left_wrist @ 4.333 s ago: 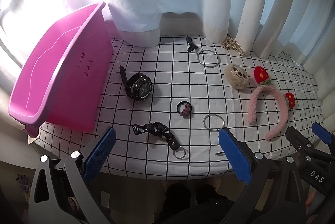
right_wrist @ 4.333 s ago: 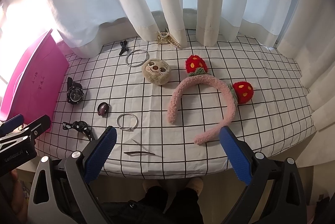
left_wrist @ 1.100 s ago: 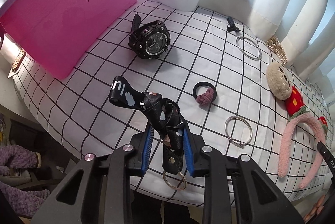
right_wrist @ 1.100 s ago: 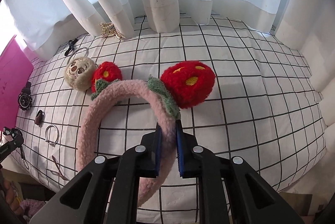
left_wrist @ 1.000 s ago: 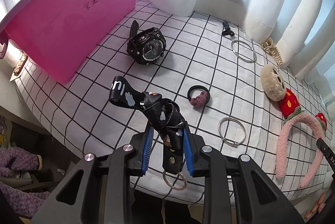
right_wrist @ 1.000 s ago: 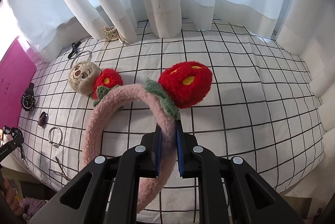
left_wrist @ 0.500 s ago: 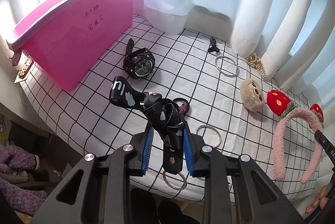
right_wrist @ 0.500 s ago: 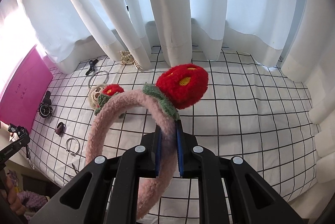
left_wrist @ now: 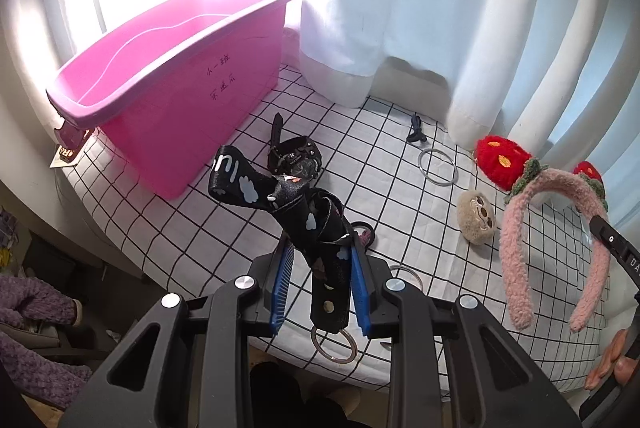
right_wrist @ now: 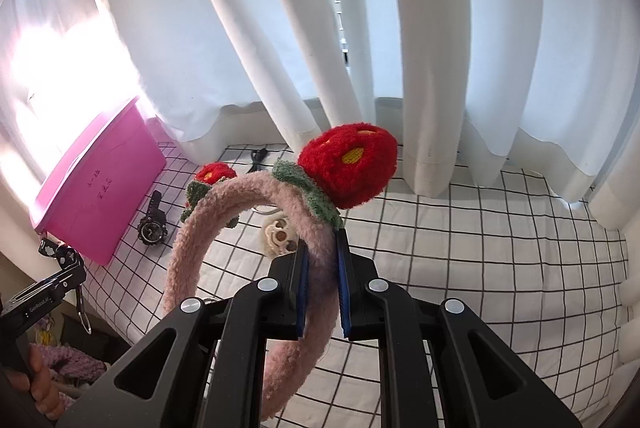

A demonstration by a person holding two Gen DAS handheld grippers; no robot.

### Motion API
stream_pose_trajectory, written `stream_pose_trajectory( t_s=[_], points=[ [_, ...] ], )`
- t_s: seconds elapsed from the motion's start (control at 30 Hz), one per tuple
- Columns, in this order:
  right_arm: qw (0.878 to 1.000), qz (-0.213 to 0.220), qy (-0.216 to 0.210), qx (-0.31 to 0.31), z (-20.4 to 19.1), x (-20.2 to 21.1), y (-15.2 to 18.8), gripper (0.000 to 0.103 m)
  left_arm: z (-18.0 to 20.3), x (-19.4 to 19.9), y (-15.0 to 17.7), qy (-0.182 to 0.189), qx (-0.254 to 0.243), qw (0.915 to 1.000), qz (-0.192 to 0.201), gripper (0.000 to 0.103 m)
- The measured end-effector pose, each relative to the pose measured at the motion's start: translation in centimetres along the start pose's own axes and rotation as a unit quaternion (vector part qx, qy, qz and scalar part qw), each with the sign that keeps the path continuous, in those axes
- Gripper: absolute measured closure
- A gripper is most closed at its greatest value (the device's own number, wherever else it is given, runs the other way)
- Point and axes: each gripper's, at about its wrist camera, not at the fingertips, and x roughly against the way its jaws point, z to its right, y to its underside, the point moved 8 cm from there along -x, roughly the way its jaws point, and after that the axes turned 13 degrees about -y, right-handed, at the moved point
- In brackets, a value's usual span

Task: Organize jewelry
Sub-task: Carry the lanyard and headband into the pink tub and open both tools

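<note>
The open pink plastic bin (left_wrist: 172, 76) is seen ahead-left of the left gripper (left_wrist: 322, 280), nearer it, which pinches a black patterned strap (left_wrist: 304, 212); the right gripper (right_wrist: 322, 282) pinches a fuzzy pink headband (right_wrist: 240, 204).

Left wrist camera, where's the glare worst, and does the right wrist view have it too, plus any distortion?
Left wrist view: window light blows out white above the pink plastic bin, washing out the white curtain there; grid tablecloth lines bow. Right wrist view: a smaller blown-out patch at left above the bin, curtain folds curve, fuzzy pink headband sharp.
</note>
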Motion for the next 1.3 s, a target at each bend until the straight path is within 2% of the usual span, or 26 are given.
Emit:
stream_pose_trajectory(
  t_s=[0.27,0.47,0.63,0.83,1.0,1.3],
  points=[
    [0.999,0.015,-0.030,0.031,-7.9,-3.8,-4.3,0.091,-4.6,0.8,-6.3,0.005,0.009,0.9991,0.041,0.076],
    [0.995,0.037,-0.071,0.056,-16.0,-7.0,-8.4,0.091,-9.0,1.3,-11.6,0.016,0.016,0.9968,0.076,0.076],
    [0.990,0.043,-0.101,0.090,-22.9,-10.5,-11.8,0.091,-14.0,0.1,-15.2,0.005,0.033,0.9955,0.089,0.076],
    [0.984,0.022,-0.125,0.126,-30.1,-15.8,-14.5,0.091,-19.6,-3.3,-17.9,-0.019,0.051,0.9958,0.074,0.076],
    [0.979,-0.012,-0.134,0.154,-34.9,-20.5,-15.5,0.091,-22.2,-6.7,-19.2,-0.032,0.056,0.9966,0.051,0.076],
    [0.972,-0.085,-0.132,0.176,-38.5,-27.9,-14.6,0.091,-24.4,-12.3,-19.1,-0.041,0.064,0.9971,-0.004,0.076]
  ],
)
